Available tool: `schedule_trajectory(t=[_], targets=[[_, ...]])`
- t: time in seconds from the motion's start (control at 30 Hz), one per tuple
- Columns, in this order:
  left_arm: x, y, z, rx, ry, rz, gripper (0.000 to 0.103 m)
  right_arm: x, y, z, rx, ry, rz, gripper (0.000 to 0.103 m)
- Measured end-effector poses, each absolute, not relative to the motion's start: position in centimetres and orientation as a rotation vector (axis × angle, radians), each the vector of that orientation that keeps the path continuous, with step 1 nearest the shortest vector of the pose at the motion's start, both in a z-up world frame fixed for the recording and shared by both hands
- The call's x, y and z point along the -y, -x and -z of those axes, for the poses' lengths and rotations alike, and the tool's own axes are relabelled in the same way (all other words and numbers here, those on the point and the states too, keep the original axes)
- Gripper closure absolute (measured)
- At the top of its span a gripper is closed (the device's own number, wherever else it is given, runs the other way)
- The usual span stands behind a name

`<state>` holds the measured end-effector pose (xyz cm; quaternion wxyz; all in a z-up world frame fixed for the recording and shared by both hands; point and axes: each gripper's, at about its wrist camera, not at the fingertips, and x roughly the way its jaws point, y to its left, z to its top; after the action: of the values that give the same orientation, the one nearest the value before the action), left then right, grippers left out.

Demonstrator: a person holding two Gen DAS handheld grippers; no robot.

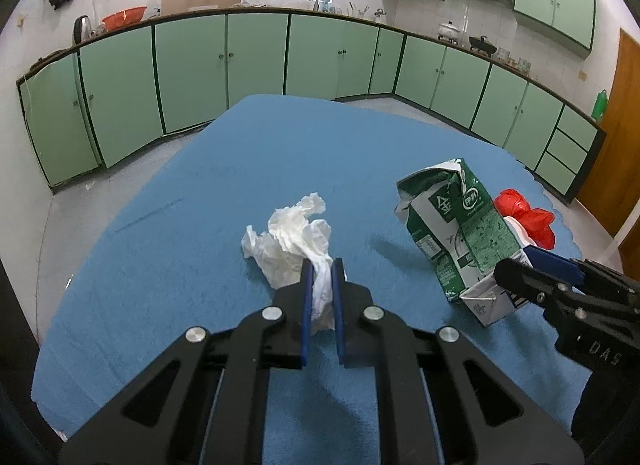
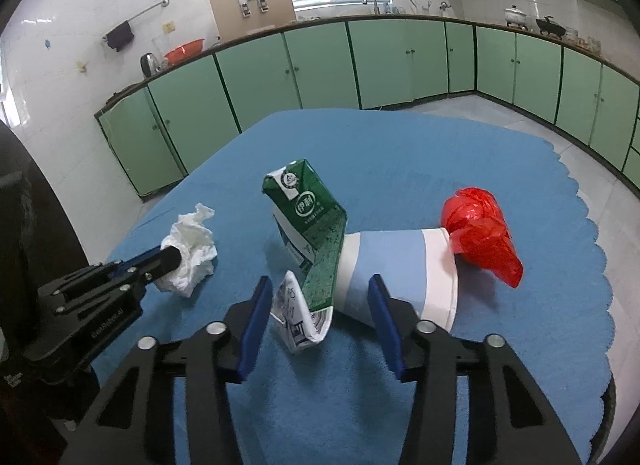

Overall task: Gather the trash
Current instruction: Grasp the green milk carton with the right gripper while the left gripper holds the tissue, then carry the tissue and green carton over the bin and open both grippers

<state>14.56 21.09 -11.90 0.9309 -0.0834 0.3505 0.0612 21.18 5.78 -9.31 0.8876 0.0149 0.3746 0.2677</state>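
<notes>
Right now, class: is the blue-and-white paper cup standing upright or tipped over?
Tipped over: the blue-and-white paper cup lies on its side on the blue tablecloth, its side wall resting along it.

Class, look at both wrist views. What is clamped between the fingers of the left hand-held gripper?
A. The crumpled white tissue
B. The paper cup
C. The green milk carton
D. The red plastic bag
A: the left hand-held gripper has its blue pads pressed on the crumpled white tissue, while the green milk carton, red plastic bag and paper cup lie apart from it on the blue cloth.
</notes>
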Motion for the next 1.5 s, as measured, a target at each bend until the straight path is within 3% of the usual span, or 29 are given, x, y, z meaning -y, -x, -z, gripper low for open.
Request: schedule_trajectory(t=[0.07,0.13,0.47,0.9,1.5], targets=[[-21.1,-14.7,11.9,-0.718,0.174,-0.126,0.095,-6.0,-21.1,9.3,-0.783,-0.033,-0.576,0.070],[-21.2,-14.8,12.0,-0.720,0.177,-0.127,0.095,-6.4,-20.9,9.1,-0.774,-0.019,-0.591,0.071],[-21.8,-14.5,12.5,-0.724,0.195,-0.131,0.095,-8.1,-20.9,9.1,-0.791,0.008,-0.615,0.071],[-21.9,-13.6,11.7,-0.695,0.204,-0.127,0.095,-7.5,-20.3,7.2,-0.742,0.003,-0.628,0.079],[-17.3,-12.3,6.8,-0.588,0.178,-0.037,0.095,0.7,-16.5,2.2,-0.581,-0.077,-0.551,0.079]])
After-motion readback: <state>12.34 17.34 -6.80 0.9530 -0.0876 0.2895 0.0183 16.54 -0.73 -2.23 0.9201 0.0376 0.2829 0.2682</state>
